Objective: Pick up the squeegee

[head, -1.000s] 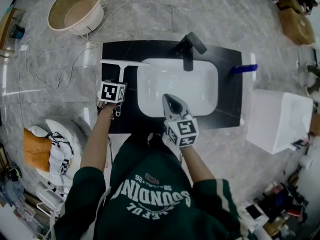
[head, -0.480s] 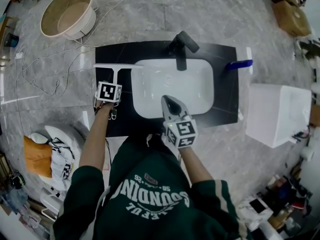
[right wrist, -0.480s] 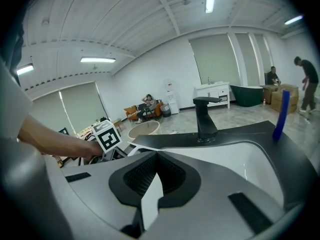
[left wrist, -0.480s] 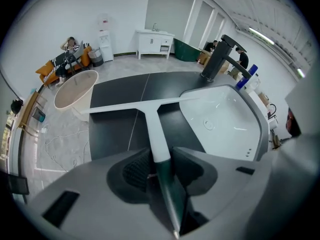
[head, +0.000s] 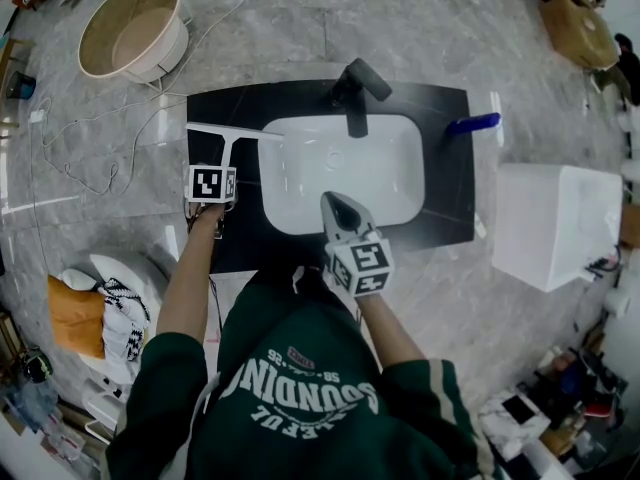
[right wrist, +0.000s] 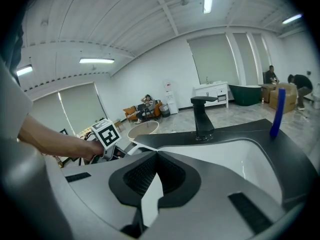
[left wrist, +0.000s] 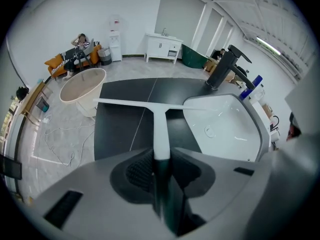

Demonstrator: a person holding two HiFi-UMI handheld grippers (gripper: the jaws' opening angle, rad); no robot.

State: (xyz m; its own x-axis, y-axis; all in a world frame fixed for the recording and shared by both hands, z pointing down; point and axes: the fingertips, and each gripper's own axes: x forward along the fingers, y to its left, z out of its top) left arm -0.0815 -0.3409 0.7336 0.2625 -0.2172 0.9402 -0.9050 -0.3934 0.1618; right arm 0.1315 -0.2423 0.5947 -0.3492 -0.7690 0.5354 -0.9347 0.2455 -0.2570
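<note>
Left of the sink (head: 300, 193), on the dark counter, the squeegee (head: 232, 136) lies flat with its blade end reaching the sink's rim. The left gripper (left wrist: 161, 154) stands over the handle with its jaws closing on it, and the pads look to be just meeting the handle's sides, so the grasp seems nearly made and the lift would follow. The right gripper (right wrist: 156, 156) hangs over the sink's near edge, jaws together on nothing. Against a second ago the squeegee has not shifted or risen, and neither hand has travelled; only the left jaws have narrowed.
</note>
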